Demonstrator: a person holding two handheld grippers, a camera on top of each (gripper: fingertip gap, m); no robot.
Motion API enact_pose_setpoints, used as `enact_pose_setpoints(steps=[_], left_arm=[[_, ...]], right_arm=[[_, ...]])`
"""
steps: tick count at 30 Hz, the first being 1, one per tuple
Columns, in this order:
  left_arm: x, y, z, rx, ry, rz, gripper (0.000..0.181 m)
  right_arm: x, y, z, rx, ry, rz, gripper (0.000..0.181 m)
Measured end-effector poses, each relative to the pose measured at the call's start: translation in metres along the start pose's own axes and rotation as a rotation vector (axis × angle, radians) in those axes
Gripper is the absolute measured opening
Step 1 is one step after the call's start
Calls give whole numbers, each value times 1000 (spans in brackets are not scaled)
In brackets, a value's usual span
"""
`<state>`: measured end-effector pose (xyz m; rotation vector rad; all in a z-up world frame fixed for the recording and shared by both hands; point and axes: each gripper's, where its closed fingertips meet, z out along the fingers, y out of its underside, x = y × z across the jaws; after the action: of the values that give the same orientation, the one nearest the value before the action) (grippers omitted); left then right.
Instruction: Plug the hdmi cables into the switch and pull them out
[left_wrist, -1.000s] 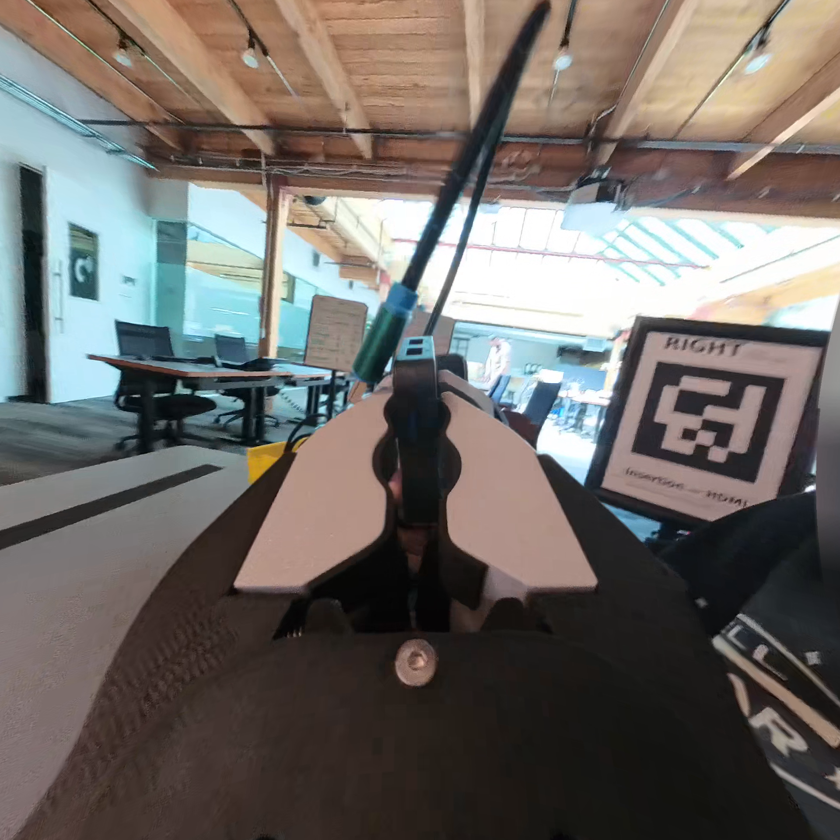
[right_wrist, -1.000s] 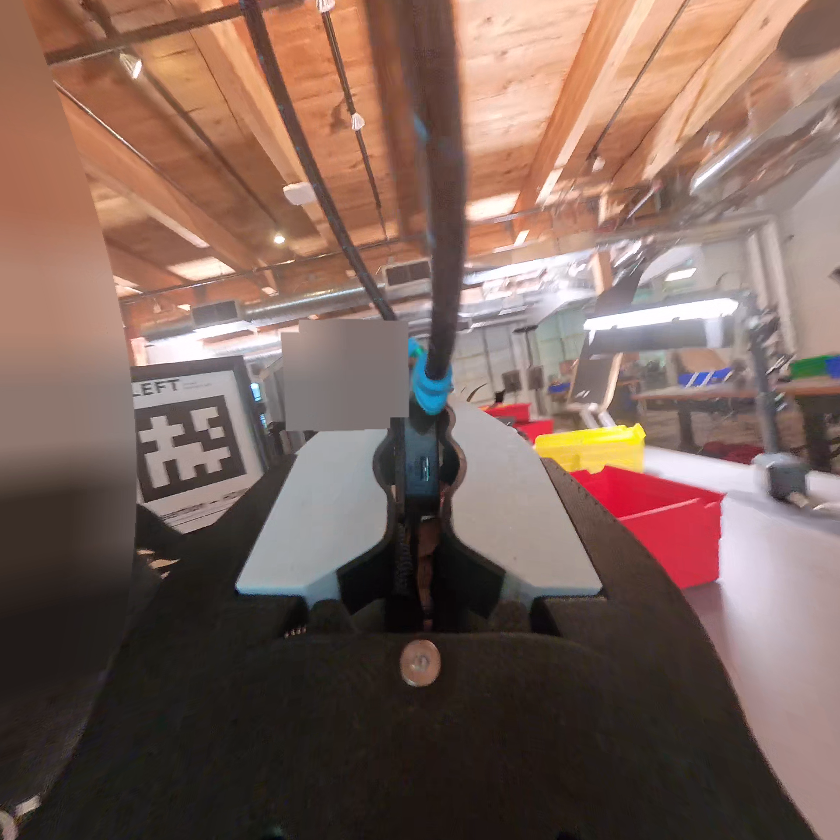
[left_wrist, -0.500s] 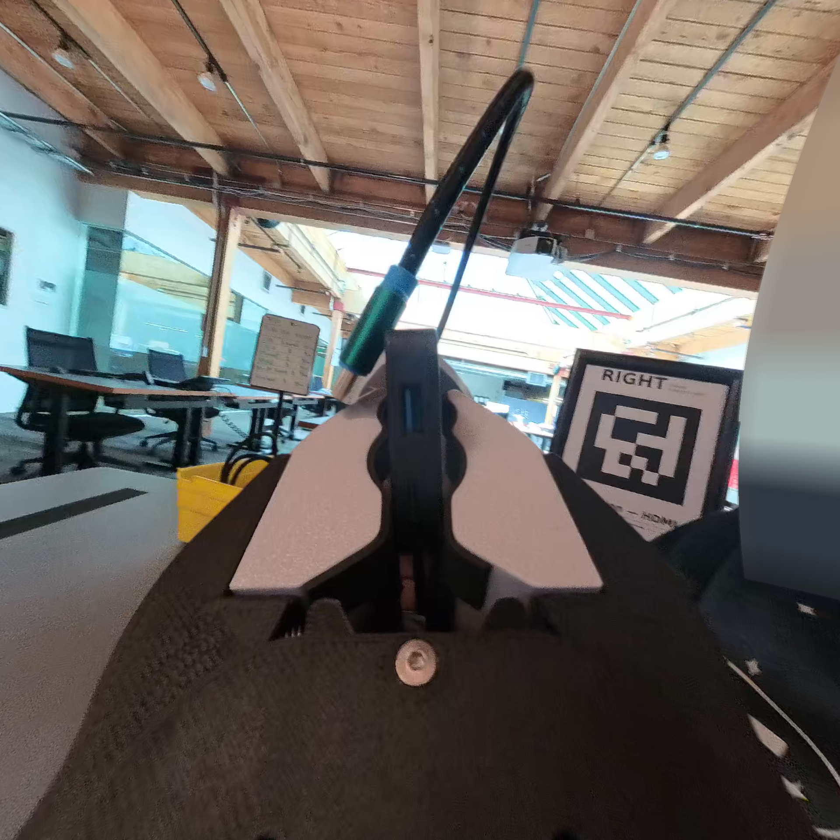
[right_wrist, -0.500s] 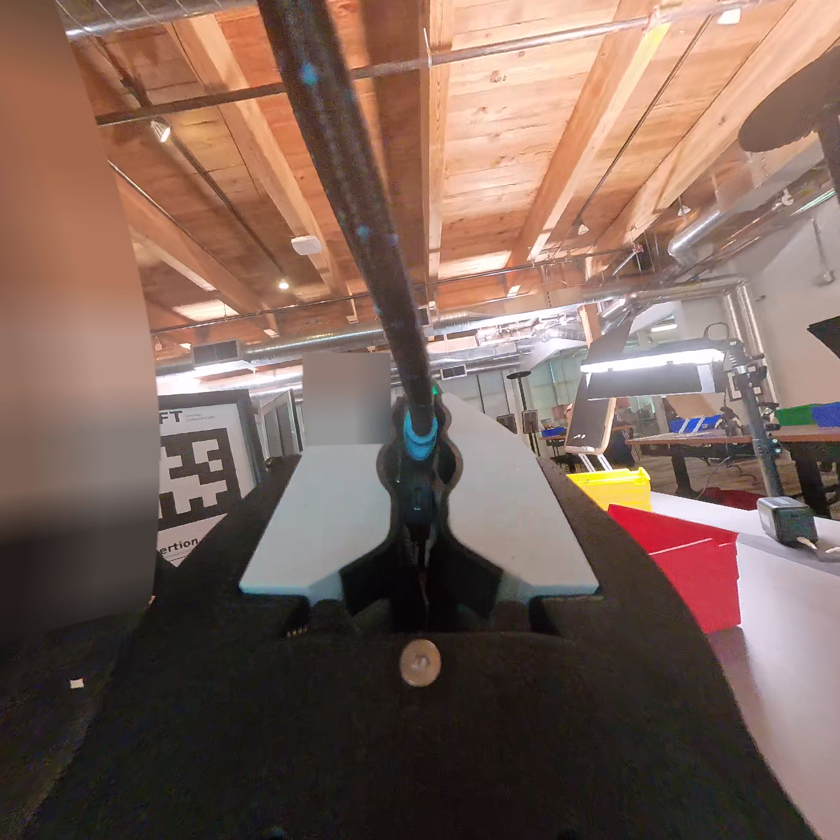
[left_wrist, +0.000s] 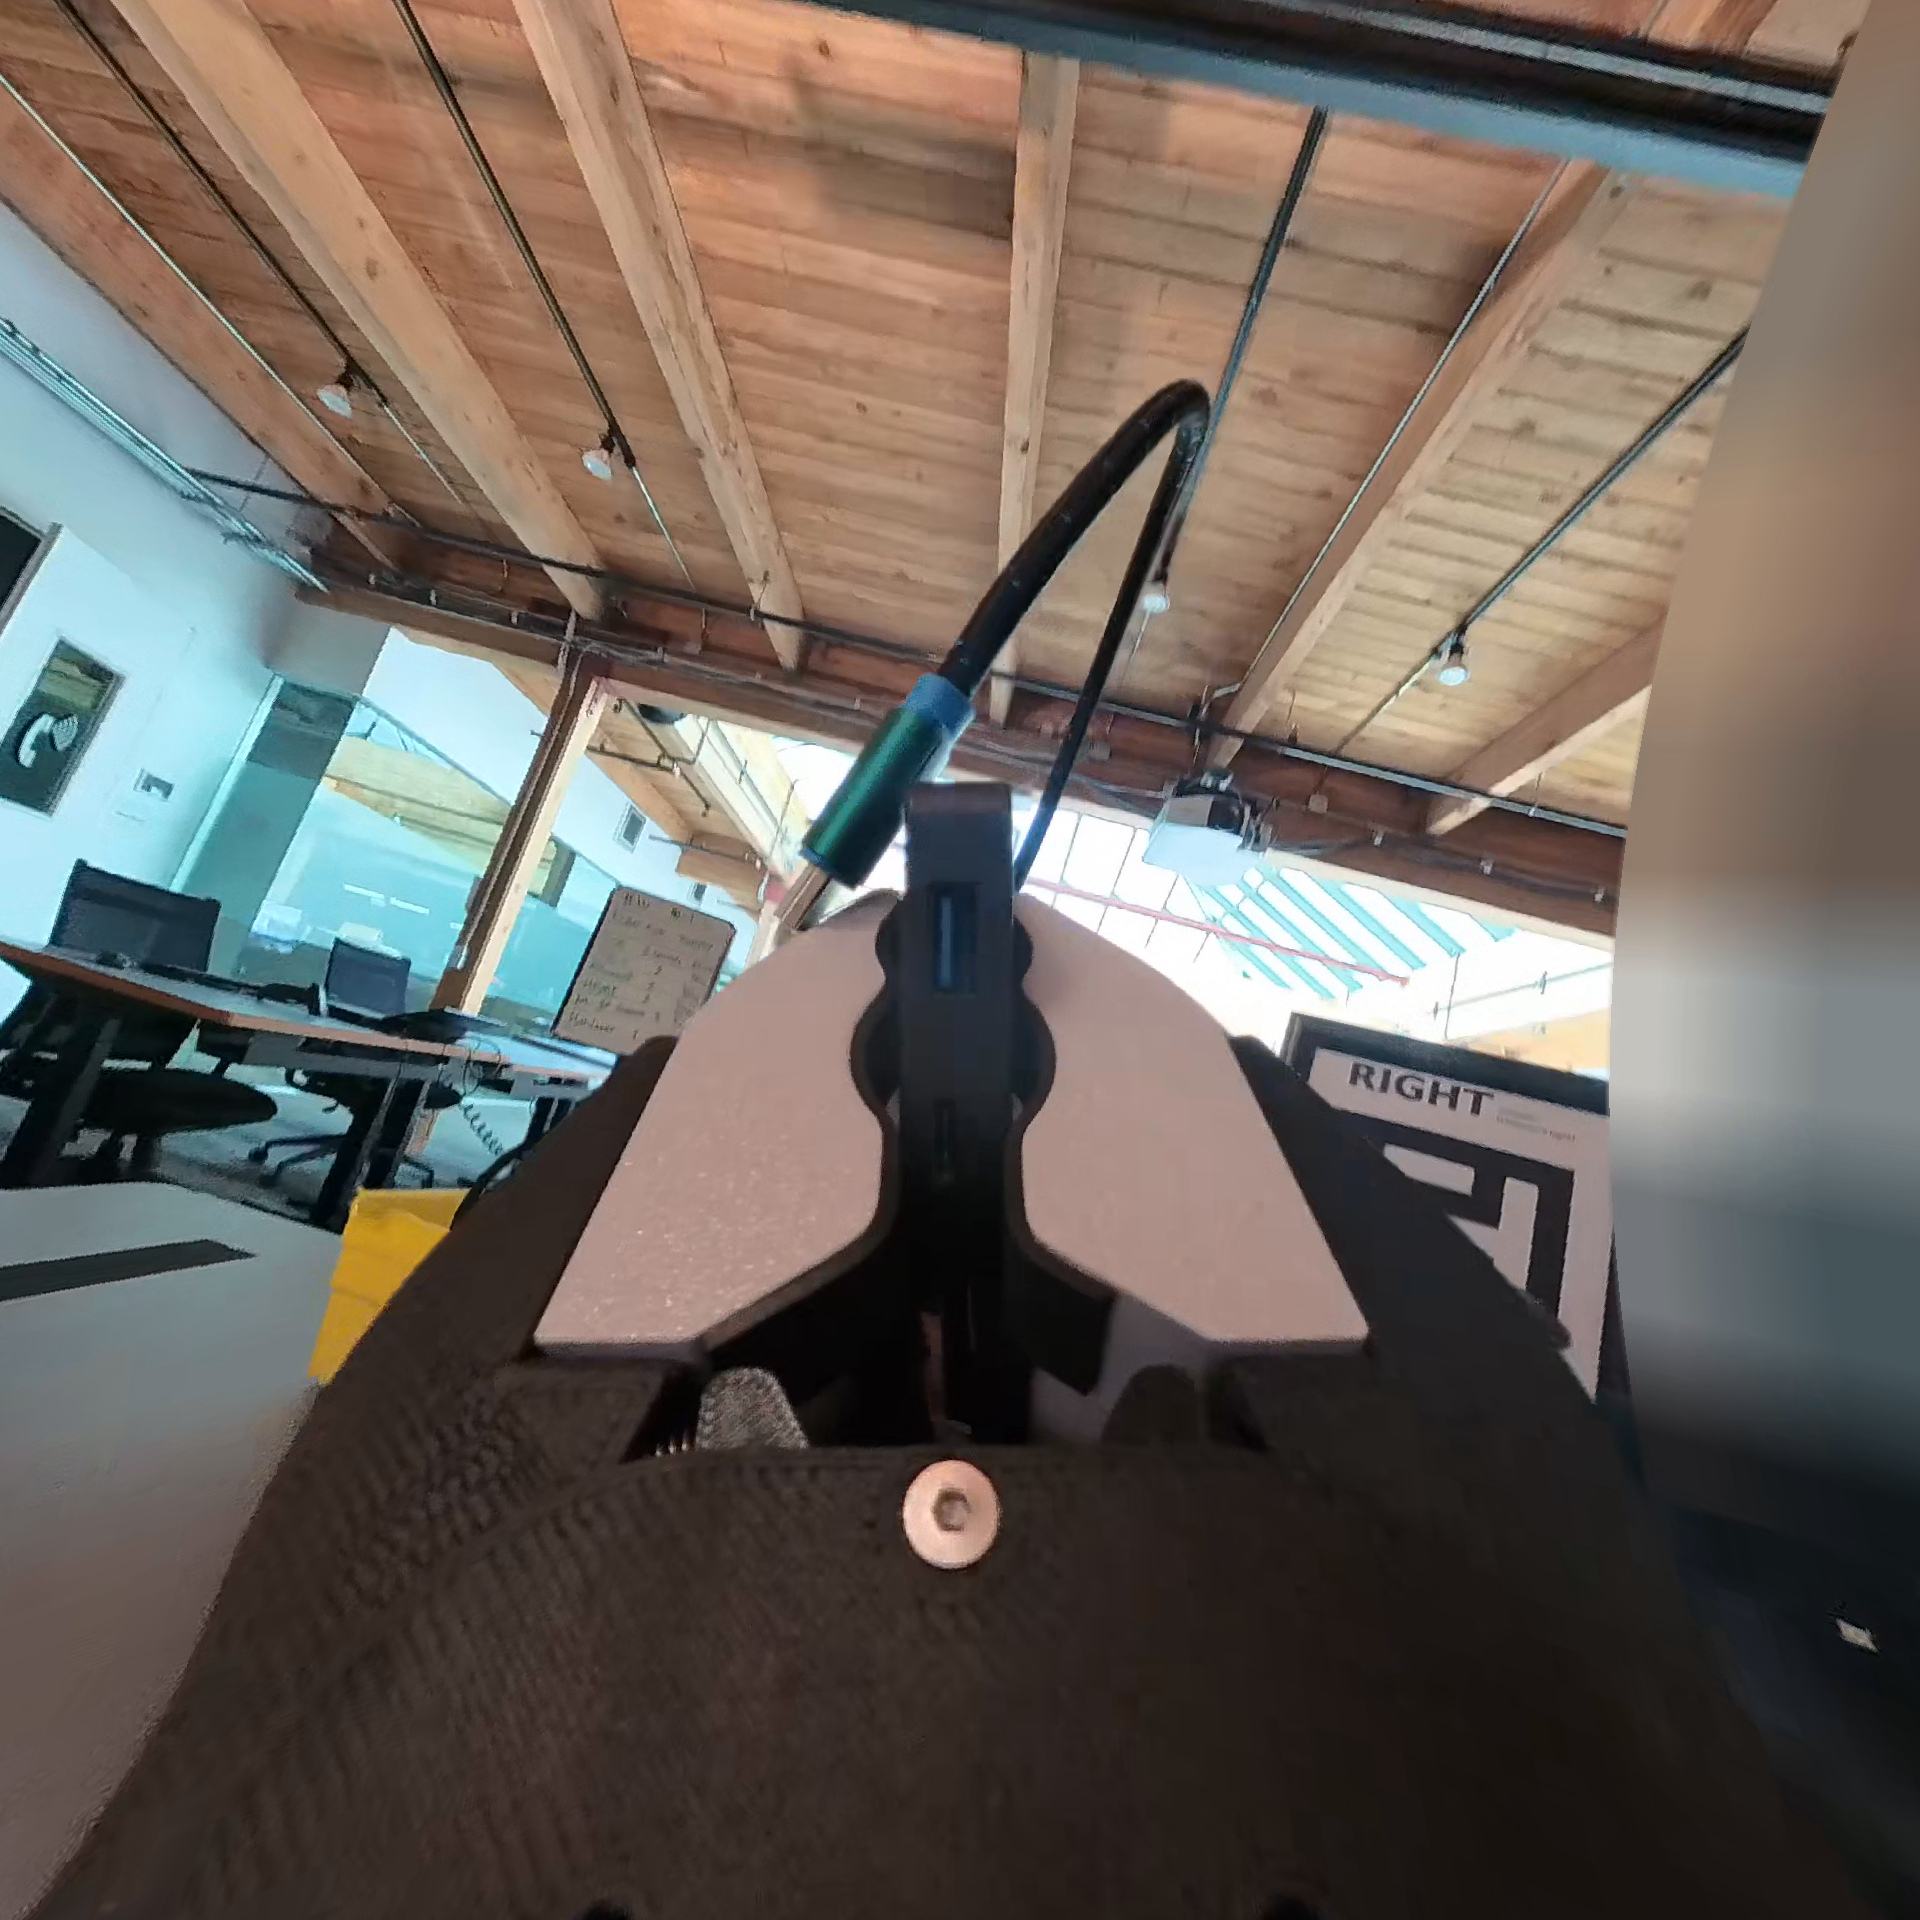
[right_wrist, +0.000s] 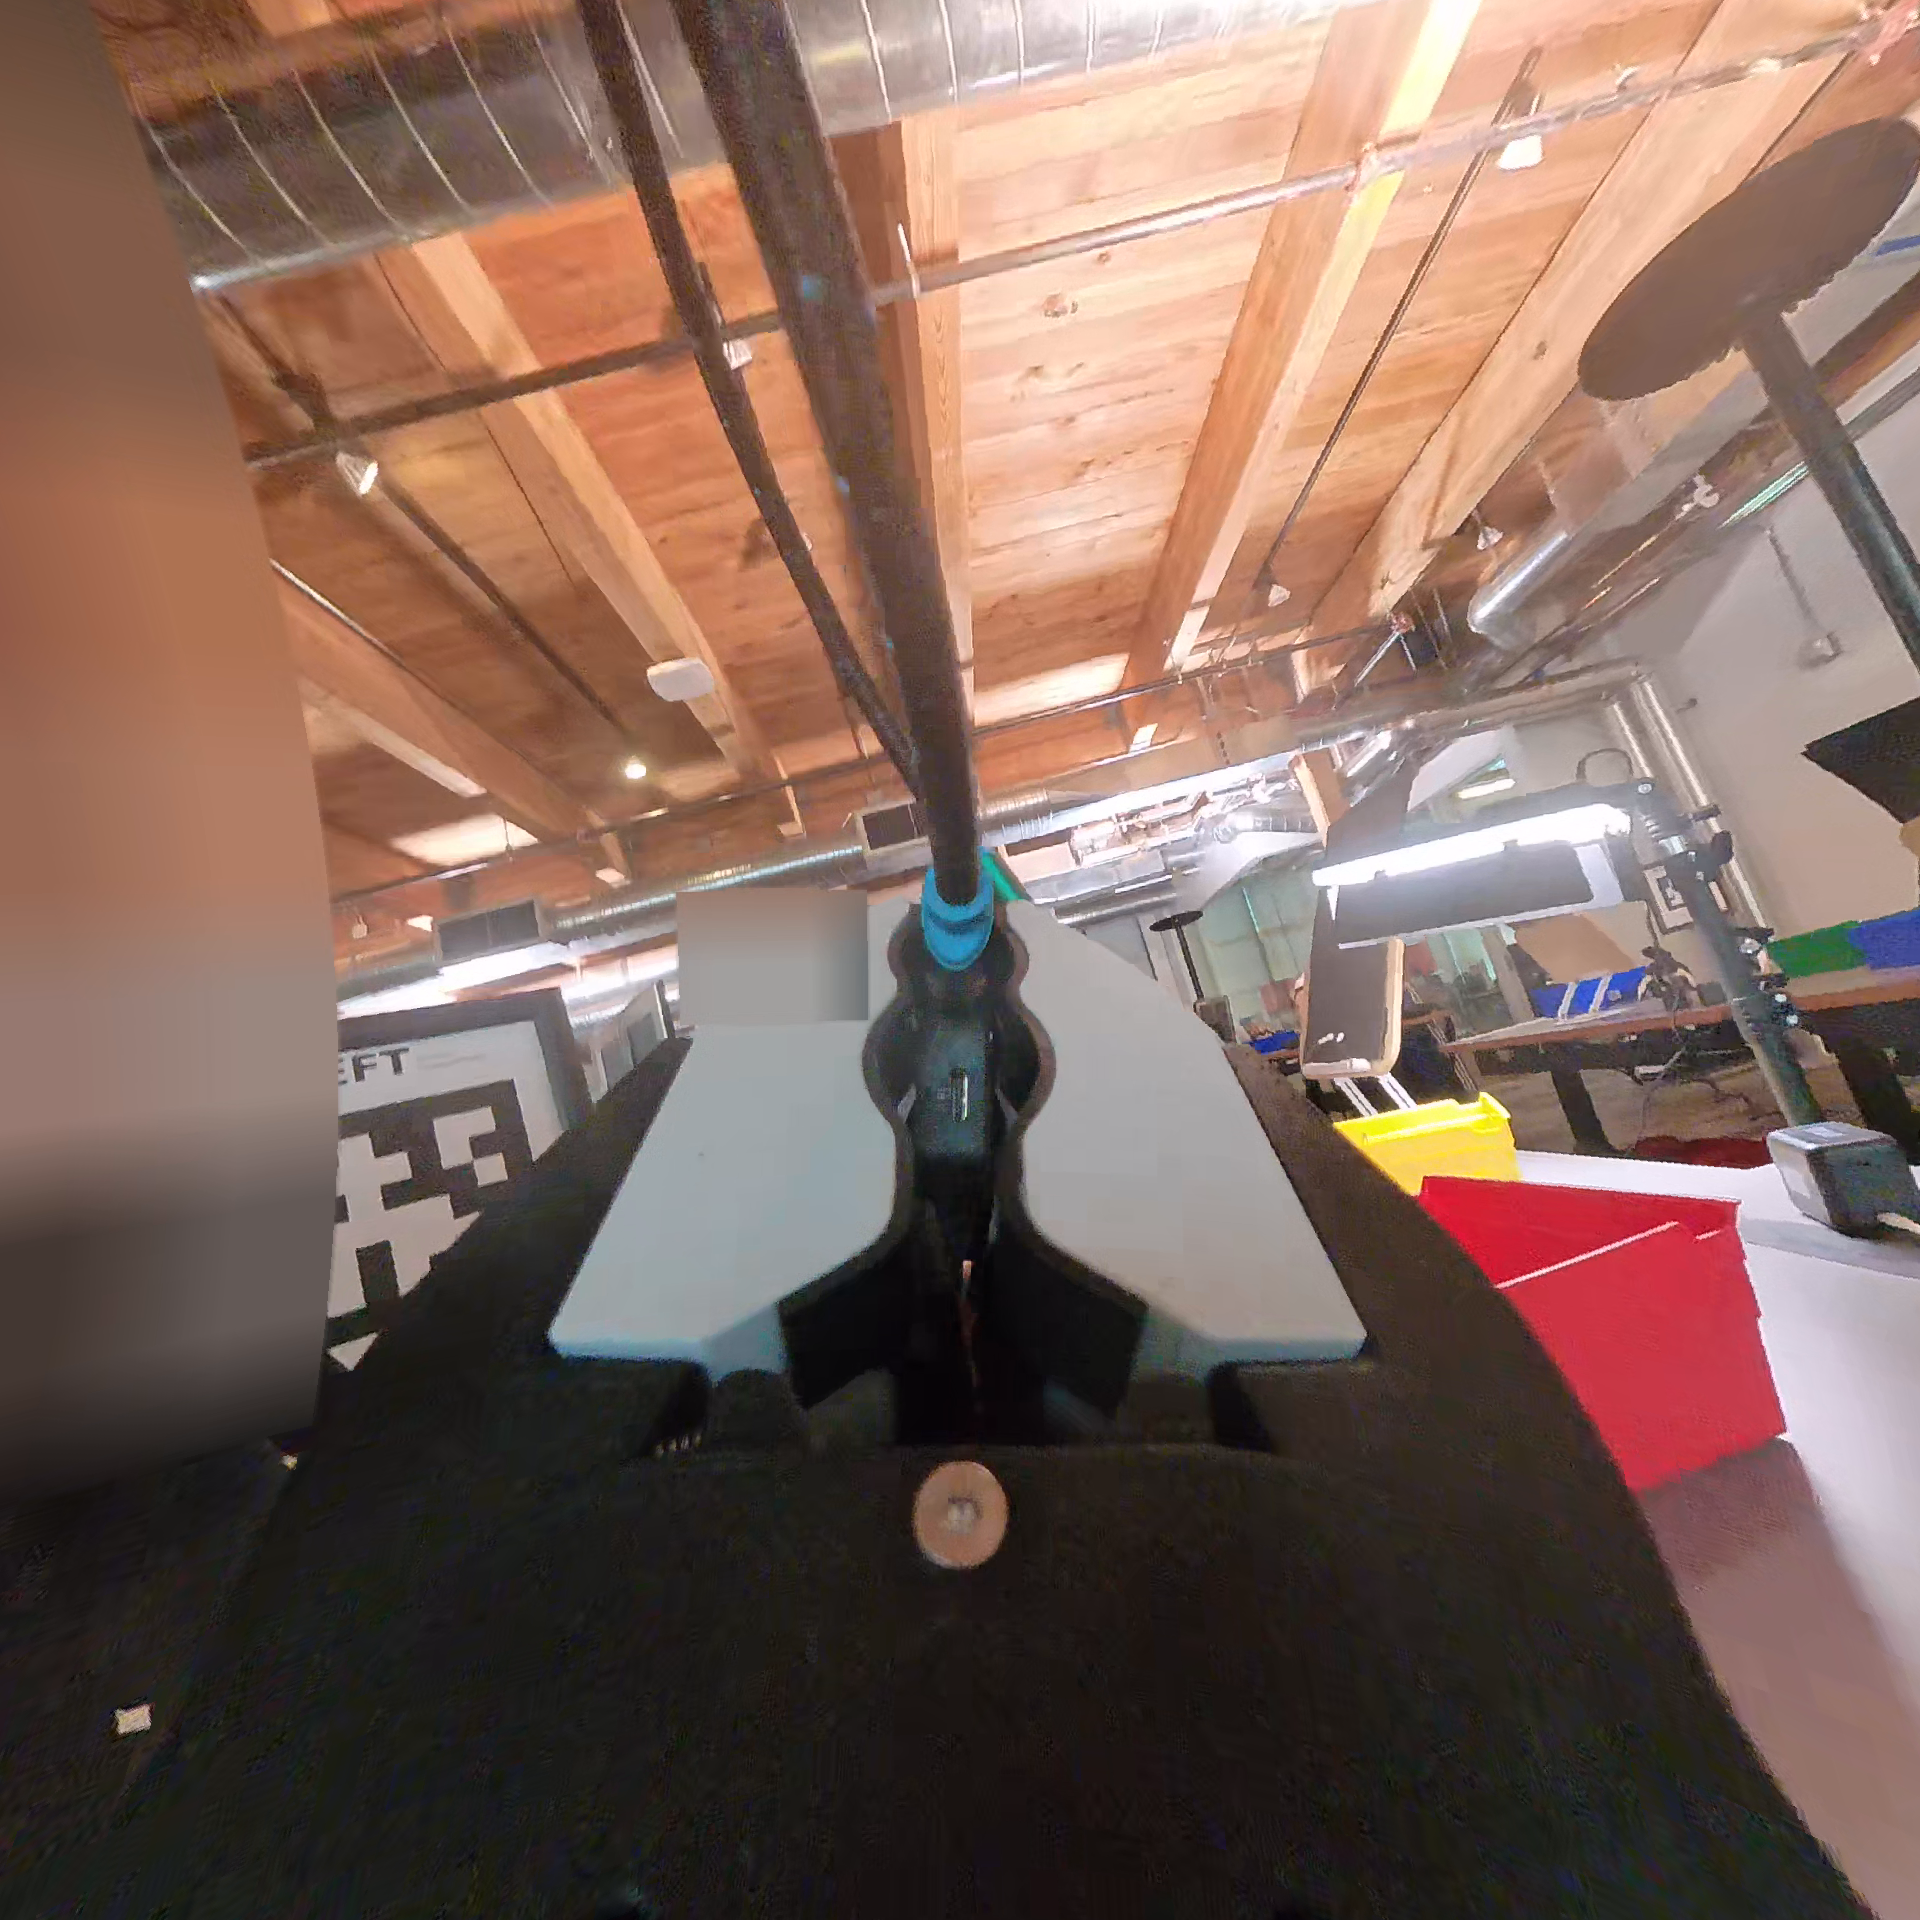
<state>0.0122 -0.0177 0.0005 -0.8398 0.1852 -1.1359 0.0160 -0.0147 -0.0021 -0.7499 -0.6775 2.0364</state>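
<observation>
Between left gripper (left_wrist: 956, 997) fingers — switch (left_wrist: 954, 935), clamped; right gripper (right_wrist: 961, 1029) pinches cable plug (right_wrist: 954, 1091).

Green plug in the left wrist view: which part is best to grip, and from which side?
Probably the green barrel, just below its blue collar: it is rigid and straight, while the black cable above it curves over. Come from the upper left of the view, fingers across the barrel, since the switch stands close on its right.
</observation>
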Motion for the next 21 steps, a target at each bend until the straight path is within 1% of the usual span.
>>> enact_pose_setpoints(steps=[4, 7, 12, 13, 14, 15, 16, 18, 19, 21], left_arm=[[-5, 6, -3, 83, -41, -26, 14], [-12, 7, -6, 108, -95, -12, 13], [-10, 5, -7, 129, -115, 13, 13], [-9, -1, -9, 169, -112, 5, 12], [-6, -15, -15, 270, -100, -18, 13], [-6, -24, -21, 337, -93, -50, 13], [-8, -18, -17, 299, -99, -56, 13], [-7, -6, -12, 259, -98, 13, 13], [-7, -4, -10, 248, -96, 19, 13], [-8, -11, -11, 249, -95, 44, 13]], right_arm=[[4, 0, -7, 96, 38, 50, 11], [11, 3, -9, 81, 57, 71, 11], [8, 4, -9, 81, 56, 61, 11], [8, -3, -9, 123, 58, 83, 12], [16, -35, -25, 351, 90, 141, 11], [26, -54, -32, 449, 100, 234, 11], [29, -62, -29, 436, 79, 265, 12], [27, -67, -23, 379, 76, 155, 12], [25, -67, -22, 346, 75, 122, 12], [26, -69, -22, 269, 92, 89, 12]])
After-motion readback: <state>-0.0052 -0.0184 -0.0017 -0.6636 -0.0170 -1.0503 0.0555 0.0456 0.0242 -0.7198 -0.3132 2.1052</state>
